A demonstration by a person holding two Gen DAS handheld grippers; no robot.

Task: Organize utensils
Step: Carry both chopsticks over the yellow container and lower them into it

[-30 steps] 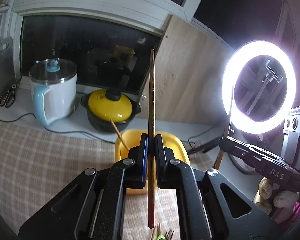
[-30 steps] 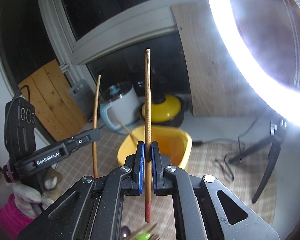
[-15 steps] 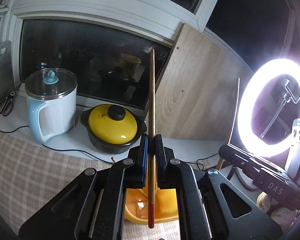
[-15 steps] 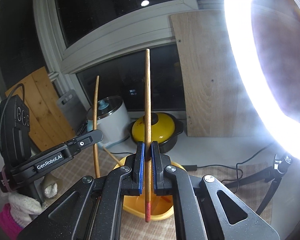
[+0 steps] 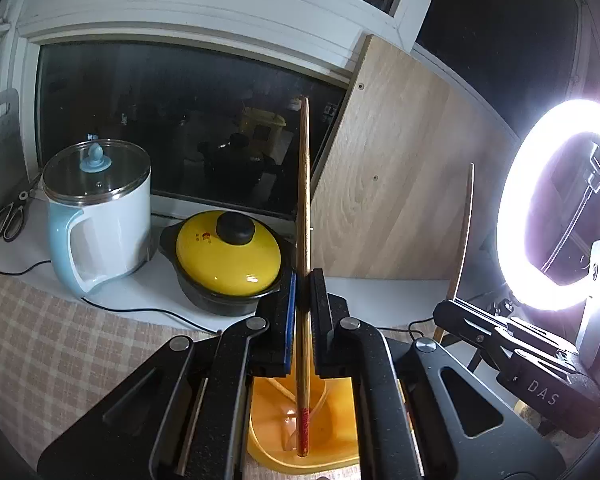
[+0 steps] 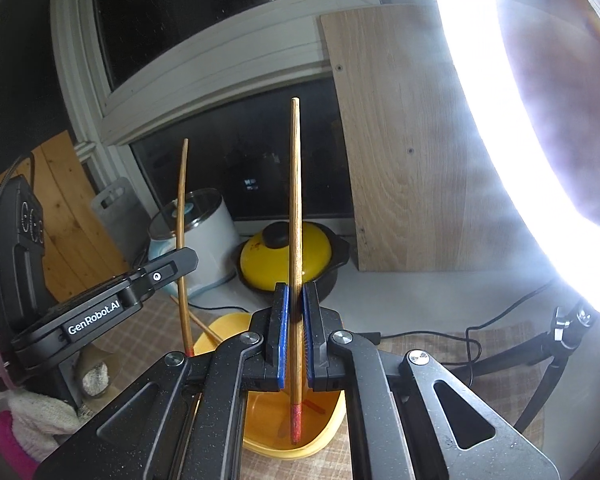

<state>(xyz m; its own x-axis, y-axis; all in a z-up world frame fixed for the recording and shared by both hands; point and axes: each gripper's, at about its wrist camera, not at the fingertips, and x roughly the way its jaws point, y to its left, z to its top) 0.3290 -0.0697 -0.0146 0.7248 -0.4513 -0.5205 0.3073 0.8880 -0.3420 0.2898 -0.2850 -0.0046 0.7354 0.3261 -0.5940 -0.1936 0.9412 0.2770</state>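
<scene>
My left gripper (image 5: 303,300) is shut on a wooden chopstick (image 5: 304,208) that stands upright, its red end hanging over the yellow tub (image 5: 276,452). My right gripper (image 6: 294,312) is shut on a second wooden chopstick (image 6: 295,200), also upright, with its red end low inside the same yellow tub (image 6: 256,446). Another chopstick (image 6: 208,330) leans in the tub. In the right wrist view the left gripper (image 6: 184,264) shows at the left with its chopstick (image 6: 181,200). In the left wrist view the right gripper (image 5: 446,310) shows at the right.
A white and blue electric kettle (image 5: 96,216) and a black pot with a yellow lid (image 5: 228,256) stand on the white sill behind the tub. A lit ring light (image 5: 560,208) on a tripod (image 6: 556,344) stands right. Scissors (image 5: 10,216) lie far left. A checked cloth (image 5: 60,356) covers the table.
Both grippers have moved forward and a little down over the yellow tub, which now lies under the fingers. The kettle and pot look nearer. Both chopsticks stay clamped upright.
</scene>
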